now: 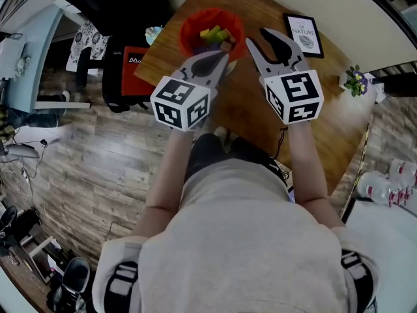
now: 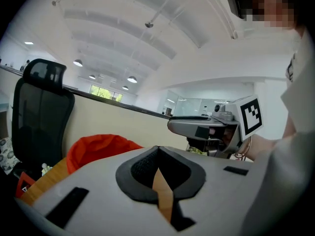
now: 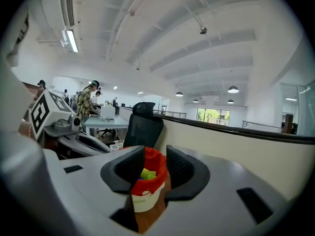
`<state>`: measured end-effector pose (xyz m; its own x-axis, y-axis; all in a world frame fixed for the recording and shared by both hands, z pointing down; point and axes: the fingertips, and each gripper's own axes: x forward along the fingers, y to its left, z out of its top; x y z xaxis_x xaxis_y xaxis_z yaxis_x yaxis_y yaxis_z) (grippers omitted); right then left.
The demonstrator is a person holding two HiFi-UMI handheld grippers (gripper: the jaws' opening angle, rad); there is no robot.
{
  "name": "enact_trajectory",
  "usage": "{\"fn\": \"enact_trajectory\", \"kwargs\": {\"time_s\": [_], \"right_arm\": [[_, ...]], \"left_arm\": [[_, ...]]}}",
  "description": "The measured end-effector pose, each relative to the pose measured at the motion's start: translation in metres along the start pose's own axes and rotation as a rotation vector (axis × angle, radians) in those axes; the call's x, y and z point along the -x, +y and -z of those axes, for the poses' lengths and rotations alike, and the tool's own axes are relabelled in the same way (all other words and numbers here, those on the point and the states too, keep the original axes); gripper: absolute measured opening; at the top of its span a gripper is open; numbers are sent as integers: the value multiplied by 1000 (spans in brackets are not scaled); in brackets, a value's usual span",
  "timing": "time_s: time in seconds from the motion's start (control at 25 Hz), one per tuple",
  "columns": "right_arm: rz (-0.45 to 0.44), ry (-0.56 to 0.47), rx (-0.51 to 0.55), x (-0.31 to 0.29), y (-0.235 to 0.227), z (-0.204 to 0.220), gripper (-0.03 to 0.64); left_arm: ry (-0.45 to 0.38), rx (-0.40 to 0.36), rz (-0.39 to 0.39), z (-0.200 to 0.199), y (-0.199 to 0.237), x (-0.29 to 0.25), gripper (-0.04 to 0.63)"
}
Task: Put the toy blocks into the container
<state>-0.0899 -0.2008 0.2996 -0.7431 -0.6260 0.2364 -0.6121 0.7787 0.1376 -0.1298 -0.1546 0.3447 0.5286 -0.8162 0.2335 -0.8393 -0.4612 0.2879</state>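
Note:
The red-lined container stands at the far side of the wooden table with several coloured blocks inside. My left gripper hovers just in front of it, jaws shut with nothing in them. My right gripper is to the container's right, open and empty. In the right gripper view the container shows between the parted pads of the right gripper, well beyond them, with green and yellow blocks visible. In the left gripper view the left gripper has its pads meeting; the container sits left, the right gripper right.
A framed print lies at the table's far right and a small potted plant near its right edge. A black office chair and a red box stand left of the table. Bottles sit at right.

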Motion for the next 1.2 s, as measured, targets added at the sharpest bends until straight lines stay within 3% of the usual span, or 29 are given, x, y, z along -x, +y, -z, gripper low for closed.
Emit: {"fn": "enact_trajectory", "kwargs": {"time_s": [0.28,0.56,0.96,1.2], "right_arm": [[70,-4,-41,45,-21,10,131],[143,34,-89,80,-32,39,100],[212,45,-178,117,-34,72,31],[190,32,-202,122,-31,80,12]], "left_arm": [[27,-66,116,6,-40,-16,15],[93,-178,150,23,-65,-31,17],[150,-211,230,41,-99,-47,17],[183,-227,263,52,-110,-50,17]]}}
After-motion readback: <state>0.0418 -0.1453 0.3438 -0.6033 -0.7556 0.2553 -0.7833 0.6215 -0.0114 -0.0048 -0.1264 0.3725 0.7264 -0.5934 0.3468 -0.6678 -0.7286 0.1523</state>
